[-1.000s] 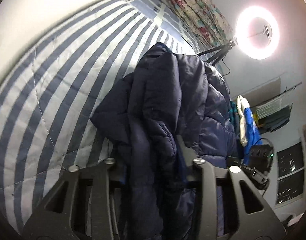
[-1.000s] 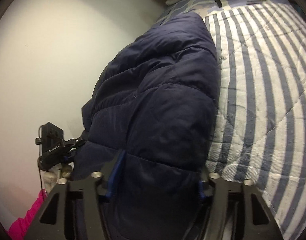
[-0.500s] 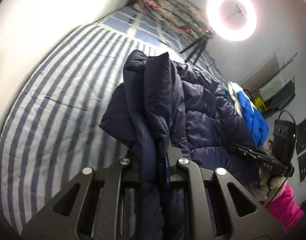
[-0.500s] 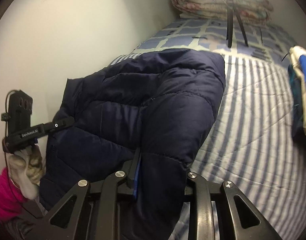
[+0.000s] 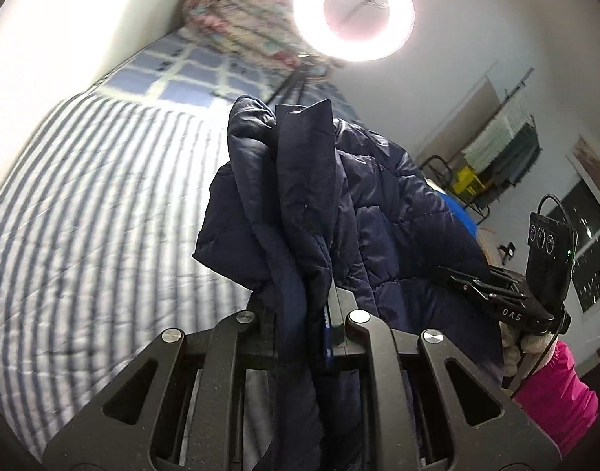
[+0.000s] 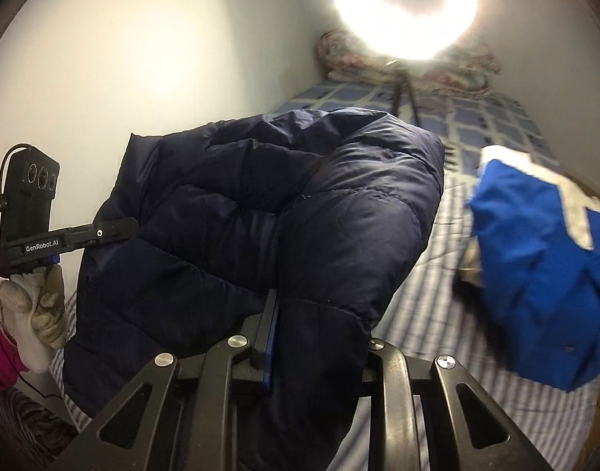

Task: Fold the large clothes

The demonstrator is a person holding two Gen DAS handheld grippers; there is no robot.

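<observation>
A navy quilted puffer jacket [image 5: 308, 204] hangs bunched between both grippers, lifted above the blue-and-white striped bed [image 5: 88, 212]. My left gripper [image 5: 300, 314] is shut on a thick fold of it. My right gripper [image 6: 315, 325] is shut on another edge of the jacket [image 6: 300, 212], which drapes over its fingers. In the left wrist view the right gripper [image 5: 496, 298] shows at the jacket's right side. In the right wrist view the left gripper [image 6: 64, 239] shows at its left side, held by a gloved hand.
A lit ring light on a tripod [image 5: 353, 11] stands on the bed's far end by a floral bundle [image 5: 237, 27]. A blue and white garment [image 6: 543, 259] lies on the bed at right. A white wall [image 6: 143, 59] runs along the left.
Both grippers closed on the jacket and lifted it off the bed. The views tilted up toward the ring light.
</observation>
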